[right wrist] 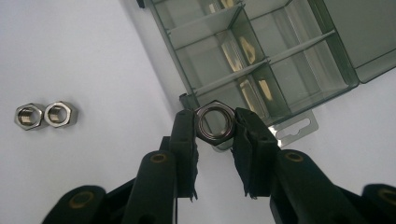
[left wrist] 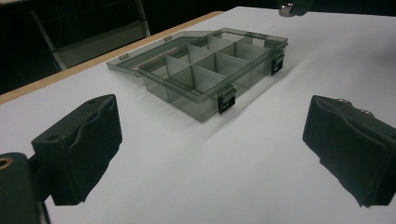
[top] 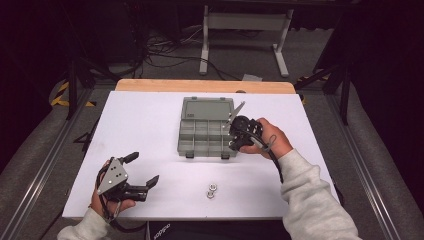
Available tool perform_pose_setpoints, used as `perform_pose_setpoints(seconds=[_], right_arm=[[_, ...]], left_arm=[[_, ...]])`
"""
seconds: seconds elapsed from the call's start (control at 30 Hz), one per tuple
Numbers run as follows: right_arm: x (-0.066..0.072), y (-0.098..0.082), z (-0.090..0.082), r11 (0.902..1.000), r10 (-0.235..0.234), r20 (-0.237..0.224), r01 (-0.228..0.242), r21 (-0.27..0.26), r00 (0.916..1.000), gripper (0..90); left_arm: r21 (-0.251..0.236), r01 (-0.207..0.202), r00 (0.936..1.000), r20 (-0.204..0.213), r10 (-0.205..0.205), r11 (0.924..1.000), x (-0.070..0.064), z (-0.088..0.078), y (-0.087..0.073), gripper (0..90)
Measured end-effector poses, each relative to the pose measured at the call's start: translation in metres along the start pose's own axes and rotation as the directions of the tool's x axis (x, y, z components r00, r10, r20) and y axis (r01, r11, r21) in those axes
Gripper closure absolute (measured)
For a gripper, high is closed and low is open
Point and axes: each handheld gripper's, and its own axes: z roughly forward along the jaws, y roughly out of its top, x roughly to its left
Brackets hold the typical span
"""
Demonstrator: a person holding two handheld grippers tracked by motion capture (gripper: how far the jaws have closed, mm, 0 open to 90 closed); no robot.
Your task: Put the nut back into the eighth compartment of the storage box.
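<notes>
The right gripper (right wrist: 215, 123) clamps a hex nut (right wrist: 214, 123) between its jaws, just above the near corner of the open compartment box (top: 207, 135). The left gripper (top: 142, 170) rests spread wide on the white table (top: 150, 120), well apart from the box. Two loose nuts (top: 211, 190) lie touching near the table's front edge.

Worktop (top: 150, 125): plain white, tan wood strip at far edge. Organizer box (top: 207, 132): smoky translucent grey, black latches. 3 hex nuts: shiny silver, 2 (top: 211, 190) near the front edge, 1 (right wrist: 214, 123) in the black right claw (right wrist: 214, 125). Left claw (left wrist: 210, 154): black. Sleeves: light grey.
</notes>
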Motion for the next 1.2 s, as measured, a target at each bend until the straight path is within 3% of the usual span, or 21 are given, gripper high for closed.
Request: perform_pose_setpoints(seconds=[0.63, 1.2], right_arm=[[-0.021, 0.012, 0.042, 0.9961, 0.051, -0.019, -0.05, 0.073, 0.9985, 70.3], [-0.022, 0.013, 0.053, 0.9947, 0.055, -0.022, -0.053, 0.089, 0.9982, 69.9]], left_arm=[[0.004, -0.004, 0.9999, 0.011, 0.004, 1.0, 0.0, 0.004, 0.0, 5.0], [0.0, 0.008, 0.9999, 0.015, -0.008, 1.0, 0.001, 0.003, -0.001, 5.5]])
